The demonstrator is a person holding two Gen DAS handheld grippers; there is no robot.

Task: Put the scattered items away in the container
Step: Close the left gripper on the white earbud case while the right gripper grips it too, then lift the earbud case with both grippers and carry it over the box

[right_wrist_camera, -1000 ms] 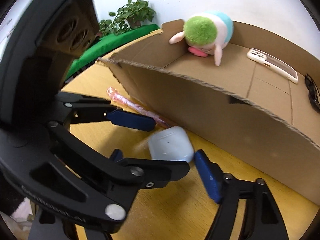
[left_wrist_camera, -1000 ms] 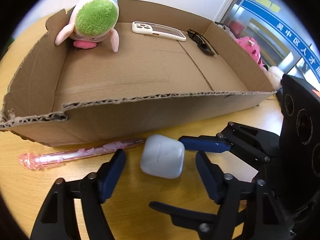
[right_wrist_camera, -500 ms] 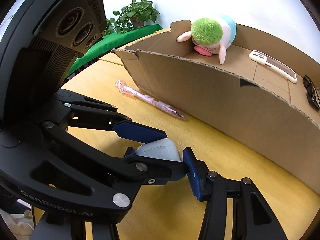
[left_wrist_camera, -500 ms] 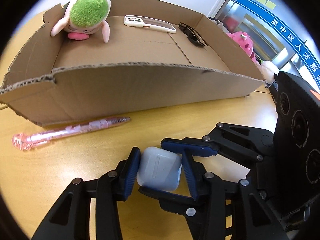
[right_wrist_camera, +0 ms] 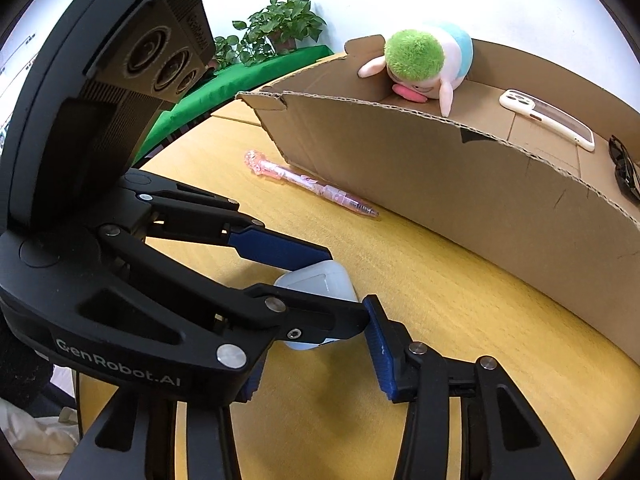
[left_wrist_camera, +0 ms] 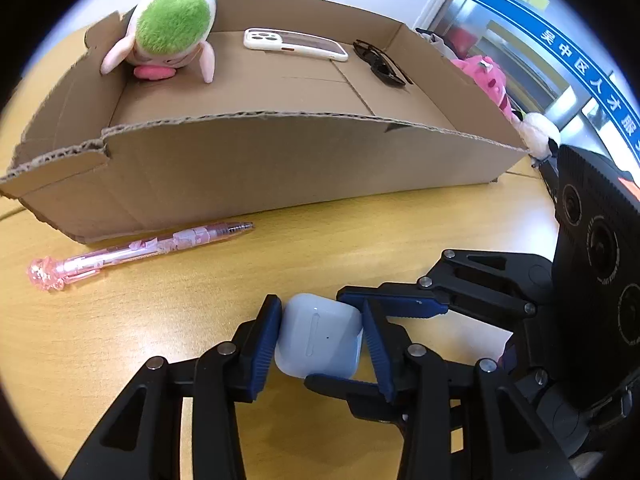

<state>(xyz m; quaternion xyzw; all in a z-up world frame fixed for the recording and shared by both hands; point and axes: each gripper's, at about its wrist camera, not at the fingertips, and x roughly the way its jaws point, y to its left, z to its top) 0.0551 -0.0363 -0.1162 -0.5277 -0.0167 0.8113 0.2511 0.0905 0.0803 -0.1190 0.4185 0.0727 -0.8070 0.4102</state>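
Earbud case (left_wrist_camera: 318, 336), white and rounded, sits clamped between the blue pads of the left gripper (left_wrist_camera: 318, 338) in the left wrist view, just above the yellow wooden tabletop (left_wrist_camera: 120, 340). The right gripper (left_wrist_camera: 360, 344) reaches in from the right, one blue finger at the case's far corner and one passing under it. A pink pen (left_wrist_camera: 136, 250) with a crystal-like cap lies on the tabletop just beside the near wall of the cardboard box (left_wrist_camera: 260, 160). Inside the box are a plush toy with a green top (left_wrist_camera: 170, 32) in the far left corner, a white phone case (left_wrist_camera: 294, 43) and black sunglasses (left_wrist_camera: 382, 65). A pink plush (left_wrist_camera: 486, 78) shows beyond the box's right wall.

From the right wrist view, the left gripper (right_wrist_camera: 342, 284) crosses the foreground with the earbud case (right_wrist_camera: 320, 280) between its fingers. The right gripper's (right_wrist_camera: 316, 344) jaws are closing around the same case; its right pad stands at the case's edge, the left pad is hidden, so contact cannot be told. The pen (right_wrist_camera: 312, 184) lies along the box (right_wrist_camera: 460, 188), which holds the plush toy (right_wrist_camera: 424, 64), phone case (right_wrist_camera: 548, 118) and sunglasses (right_wrist_camera: 624, 172).
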